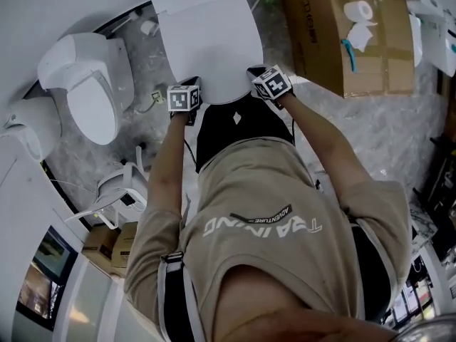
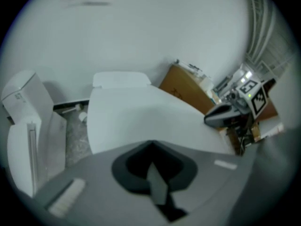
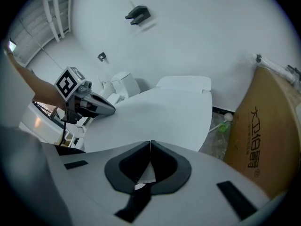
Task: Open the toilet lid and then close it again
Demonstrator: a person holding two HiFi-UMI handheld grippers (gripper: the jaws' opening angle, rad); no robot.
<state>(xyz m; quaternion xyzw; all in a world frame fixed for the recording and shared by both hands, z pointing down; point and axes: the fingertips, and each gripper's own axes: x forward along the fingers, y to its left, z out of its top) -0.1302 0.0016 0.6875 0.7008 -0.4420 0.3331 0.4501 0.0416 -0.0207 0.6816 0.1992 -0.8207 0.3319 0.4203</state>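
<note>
The white toilet lid (image 1: 206,34) lies low over its bowl at the top centre of the head view, and I cannot tell whether it is slightly raised. My left gripper (image 1: 191,85) sits at the left of the lid's front edge. My right gripper (image 1: 255,71) sits at the right of that edge. In the left gripper view the jaws (image 2: 150,144) meet at their tips against the lid (image 2: 141,117). The right gripper (image 3: 150,142) also shows its tips pressed together, with the lid (image 3: 164,112) spreading out beyond. Neither view shows anything between the tips.
A second white toilet (image 1: 89,84) stands to the left on the grey stone floor. A large cardboard box (image 1: 342,27) with a paper roll (image 1: 360,11) on it stands close on the right. Small cartons (image 1: 114,244) and white fittings lie at the lower left. The white wall is just behind.
</note>
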